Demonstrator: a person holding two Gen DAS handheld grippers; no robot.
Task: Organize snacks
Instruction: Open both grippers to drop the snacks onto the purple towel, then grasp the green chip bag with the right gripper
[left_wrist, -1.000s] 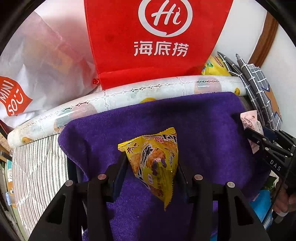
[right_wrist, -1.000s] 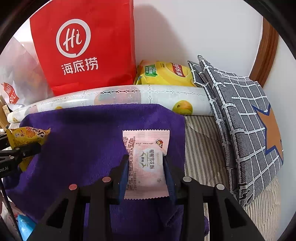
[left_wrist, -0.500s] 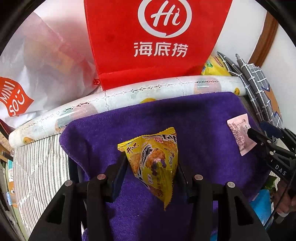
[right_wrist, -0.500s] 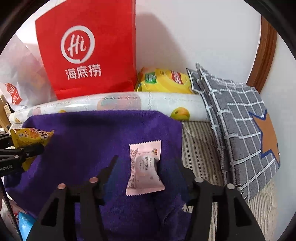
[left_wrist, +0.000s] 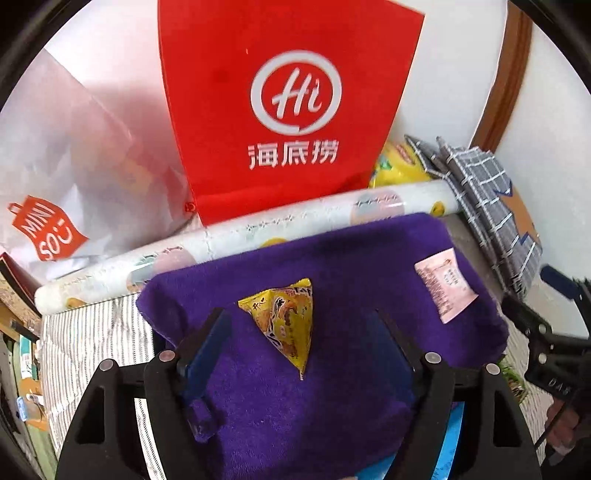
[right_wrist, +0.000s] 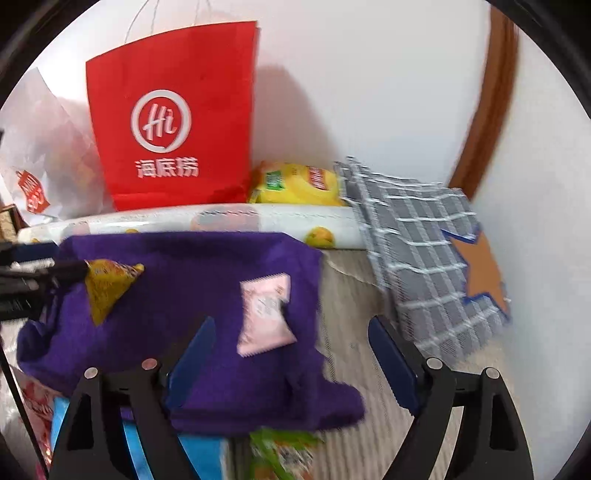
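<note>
A yellow triangular snack packet (left_wrist: 282, 323) lies on the purple towel (left_wrist: 332, 398), free of my left gripper (left_wrist: 301, 325), whose jaws are opening with the packet lying loose between and just beyond the fingertips. A pink flat snack packet (right_wrist: 265, 314) rests on the same towel (right_wrist: 177, 295) near its right edge. My right gripper (right_wrist: 291, 334) hangs above it, jaws opening, nothing pressed between the pads. The pink packet (left_wrist: 445, 284) also shows at the right in the left wrist view, and the yellow packet (right_wrist: 107, 284) at the left in the right wrist view.
A red paper bag (left_wrist: 284, 107) and a white shopping bag (left_wrist: 74, 177) stand against the wall behind a rolled printed sheet (left_wrist: 229, 240). A yellow chip bag (right_wrist: 299, 182) and a grey checked cushion (right_wrist: 424, 251) lie at the right. More snack packs (right_wrist: 280, 454) sit at the towel's front edge.
Both grippers let go of their packets and lifted back: the right opened first and left the pink packet on the towel, then the left opened off the yellow one.
</note>
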